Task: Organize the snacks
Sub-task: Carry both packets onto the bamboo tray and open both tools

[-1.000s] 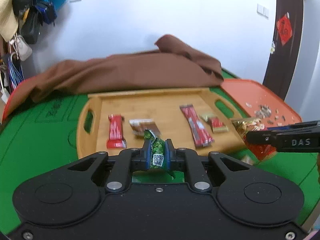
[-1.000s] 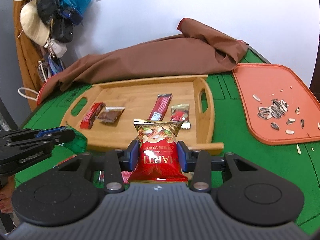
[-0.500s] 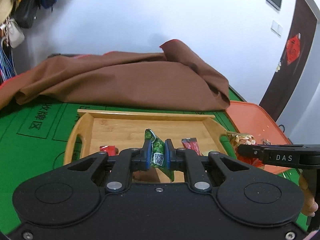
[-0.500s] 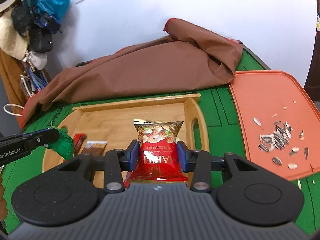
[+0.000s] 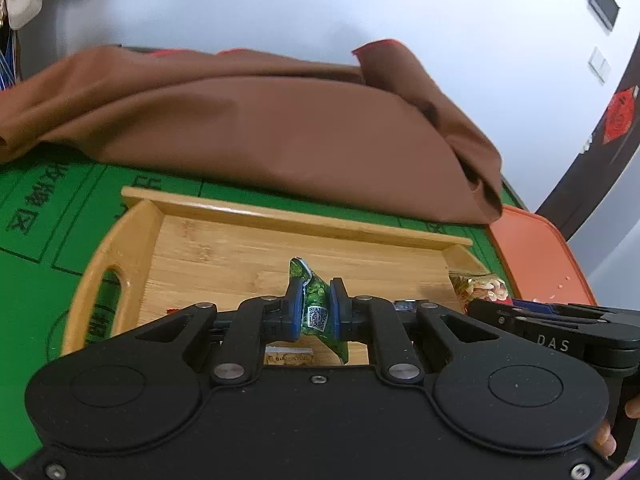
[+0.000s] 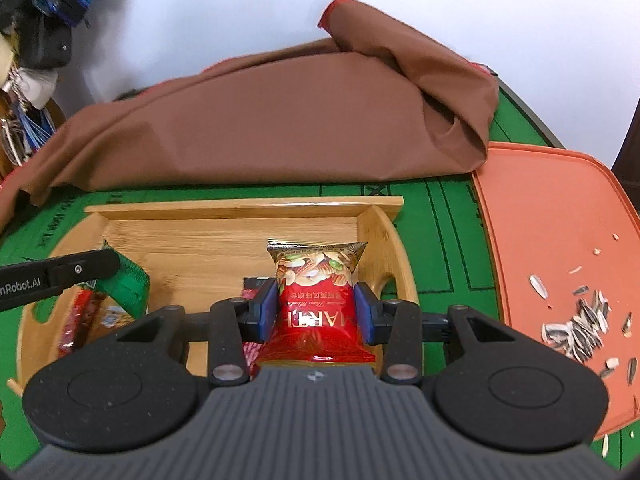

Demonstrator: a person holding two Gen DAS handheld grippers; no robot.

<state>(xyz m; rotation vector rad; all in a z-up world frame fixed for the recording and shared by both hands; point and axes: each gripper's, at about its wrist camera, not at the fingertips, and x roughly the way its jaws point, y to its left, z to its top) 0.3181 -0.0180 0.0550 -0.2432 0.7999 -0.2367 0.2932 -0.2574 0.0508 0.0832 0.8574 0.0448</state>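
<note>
My left gripper [image 5: 313,305] is shut on a small green snack packet [image 5: 316,312], pinched flat between the blue pads above the wooden tray [image 5: 248,252]. My right gripper [image 6: 316,306] is shut on a red nut packet [image 6: 316,300] and hangs over the right part of the same wooden tray [image 6: 224,236]. In the right wrist view the left gripper's finger [image 6: 68,270] and its green packet [image 6: 124,280] show at the left, over red and brown snack bars [image 6: 80,316] lying in the tray. The nut packet [image 5: 482,290] and right gripper body [image 5: 556,332] show at the right of the left wrist view.
A crumpled brown cloth [image 6: 260,120] lies on the green table [image 6: 440,208] just behind the tray. An orange mat [image 6: 552,232] with scattered sunflower seed shells [image 6: 580,320] sits to the right. Bags hang on the wall at far left [image 6: 44,20].
Both grippers have moved forward over the tray with their packets still held. The tray's back rim and the cloth now look closer, and most snack bars have slipped under the gripper bodies.
</note>
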